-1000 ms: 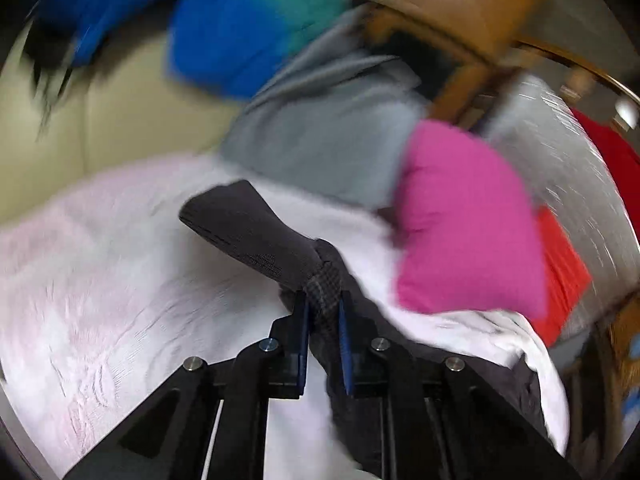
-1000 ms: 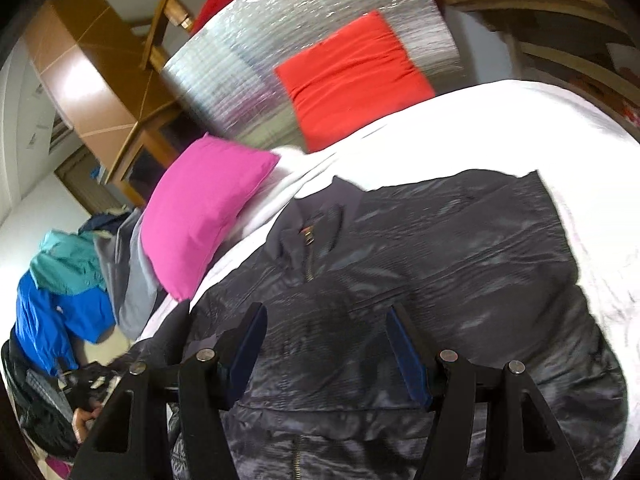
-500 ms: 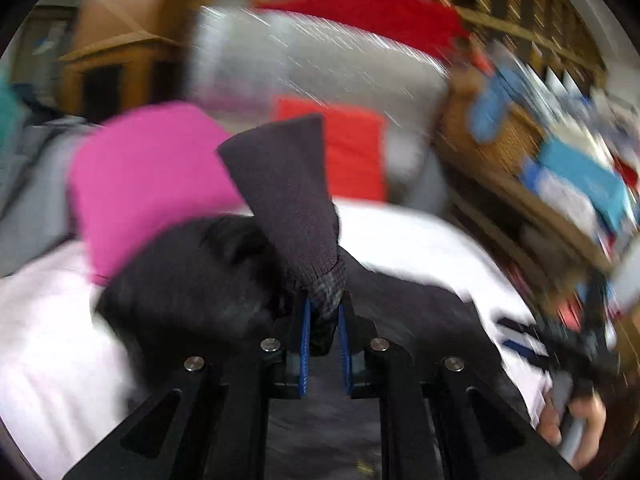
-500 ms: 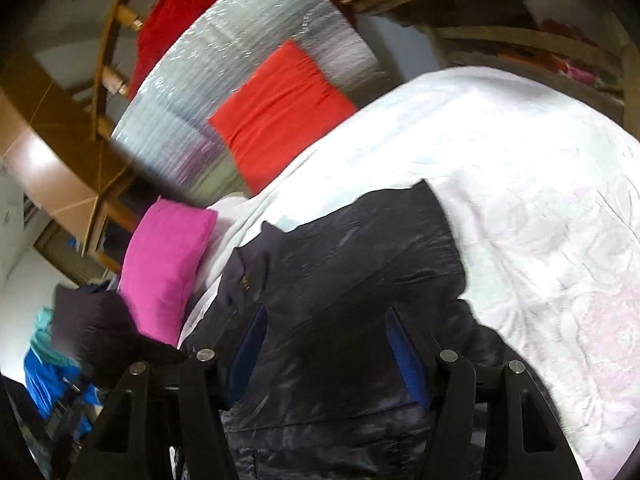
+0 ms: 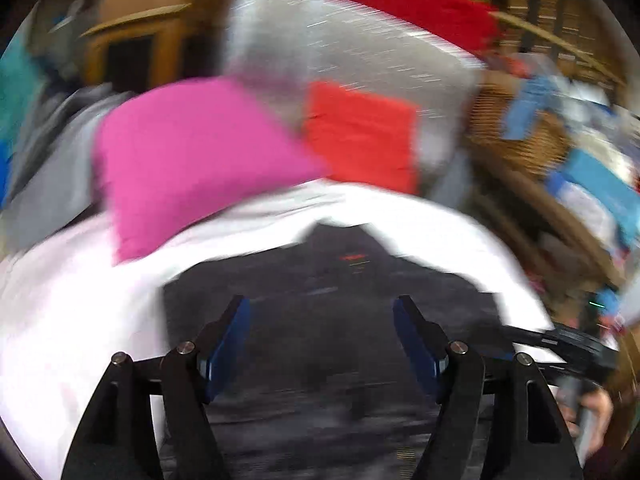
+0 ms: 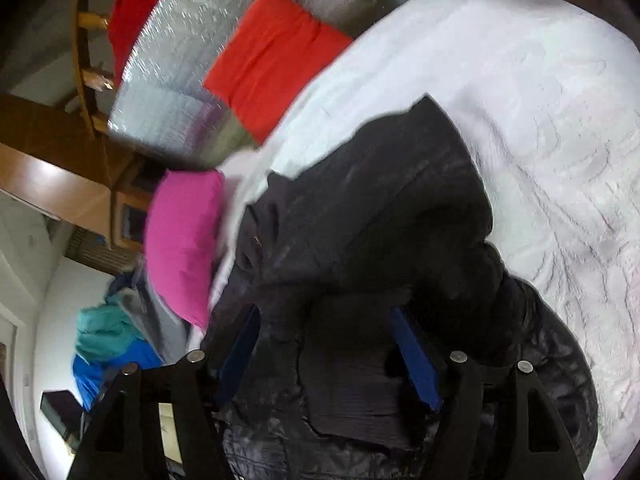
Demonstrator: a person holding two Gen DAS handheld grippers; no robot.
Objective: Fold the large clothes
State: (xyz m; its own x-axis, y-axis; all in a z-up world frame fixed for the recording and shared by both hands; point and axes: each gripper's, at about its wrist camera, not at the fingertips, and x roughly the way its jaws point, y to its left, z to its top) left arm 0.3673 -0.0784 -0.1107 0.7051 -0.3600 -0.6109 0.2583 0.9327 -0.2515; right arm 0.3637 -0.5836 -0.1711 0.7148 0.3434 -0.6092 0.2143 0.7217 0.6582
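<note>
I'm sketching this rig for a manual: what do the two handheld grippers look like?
Both the left gripper and the right gripper look alike: matte black angular linkage arms joined by round silver pivot pins, ending in two flat fingers faced with blue pads. No cables show.

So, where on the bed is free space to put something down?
Free: the white bedcover right of the black jacket in the right wrist view. A narrower strip lies between the collar and the red cushion. Crowded: by the pink pillow, against the jacket's shoulder.
</note>
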